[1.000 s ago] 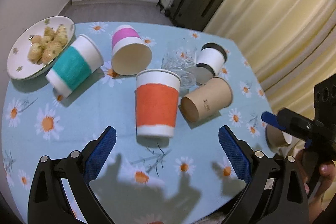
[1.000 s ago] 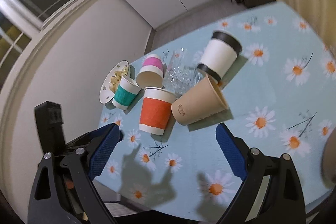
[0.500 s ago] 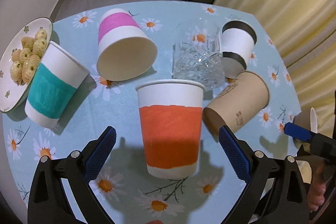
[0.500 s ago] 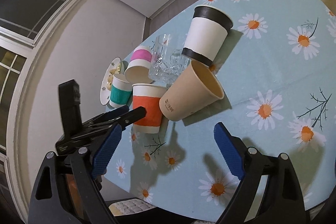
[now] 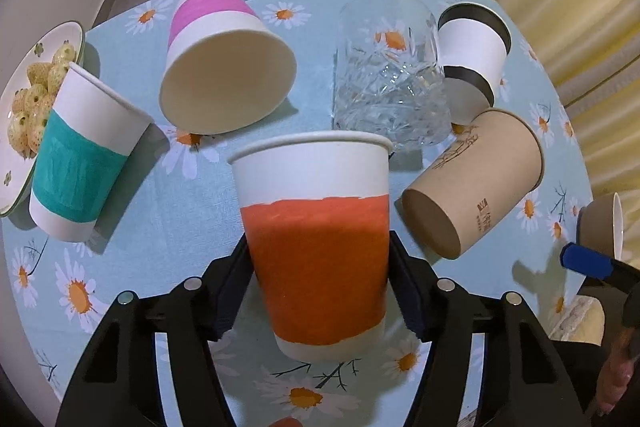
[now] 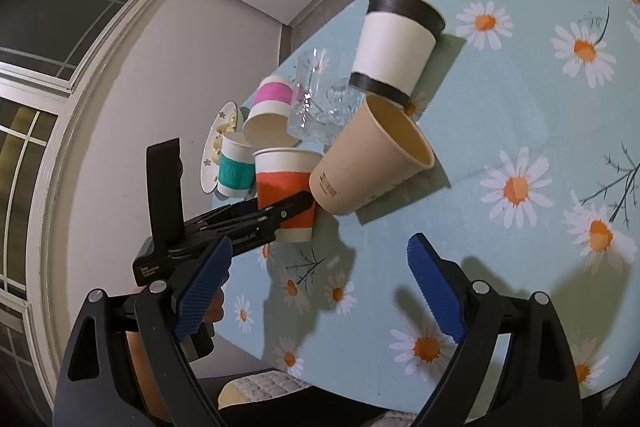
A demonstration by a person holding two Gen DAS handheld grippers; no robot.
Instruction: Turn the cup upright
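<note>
Daisies cover the blue table cloth under all the cups. Your left gripper has its two sides pressed on the orange cup, low in the middle of the left view. That cup looks upside down, wide end on the cloth. Your right gripper is wide open and holds nothing. Be careful: the brown cup and the glass sit just beside it. If you turn it fast, it may bump them, or the soft paper may squash.
</note>
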